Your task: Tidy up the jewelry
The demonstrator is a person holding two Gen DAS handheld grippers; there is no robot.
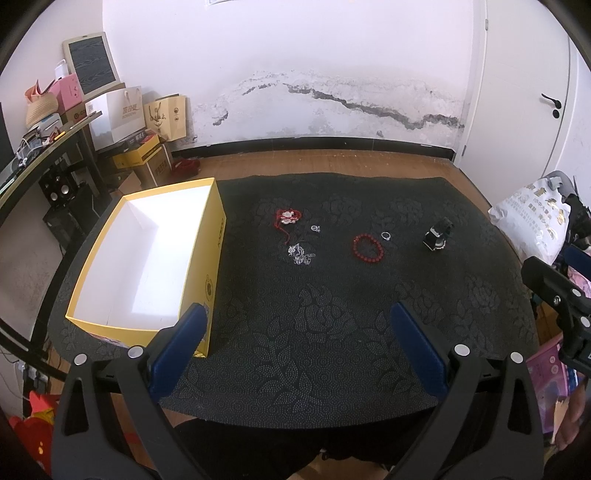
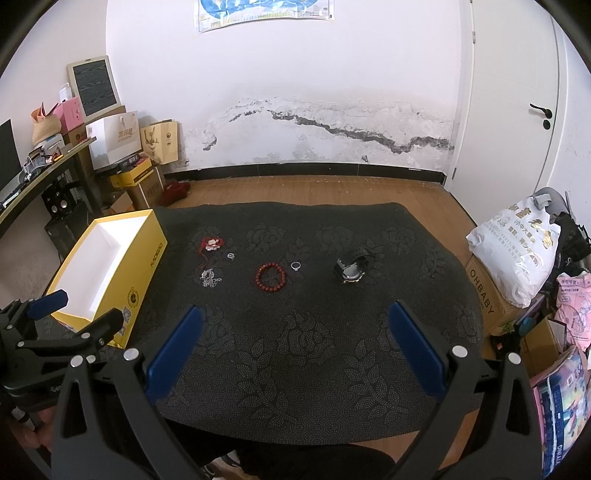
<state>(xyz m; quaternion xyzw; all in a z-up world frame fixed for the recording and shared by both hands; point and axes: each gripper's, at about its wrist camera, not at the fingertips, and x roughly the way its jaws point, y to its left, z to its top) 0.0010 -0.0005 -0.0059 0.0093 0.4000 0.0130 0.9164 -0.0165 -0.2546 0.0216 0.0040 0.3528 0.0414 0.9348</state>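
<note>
Map (image 2: 264,11) in right view only.

We see soft, even daylight in both views, bright on the white wall (image 2: 332,92) and dim on the dark mat (image 1: 314,295). The open box (image 1: 147,258) glares white inside, with one shaded corner. Both views bend strongly and darken at the corners; the middle stays sharp.

Near half of dark mat (image 2: 295,369) lies bare w/ open passage ahead. Tall yellow box (image 1: 147,258) walls off the left. Jewelry pieces sit well apart mid-mat; watch (image 2: 351,267) stands proud at right.
</note>
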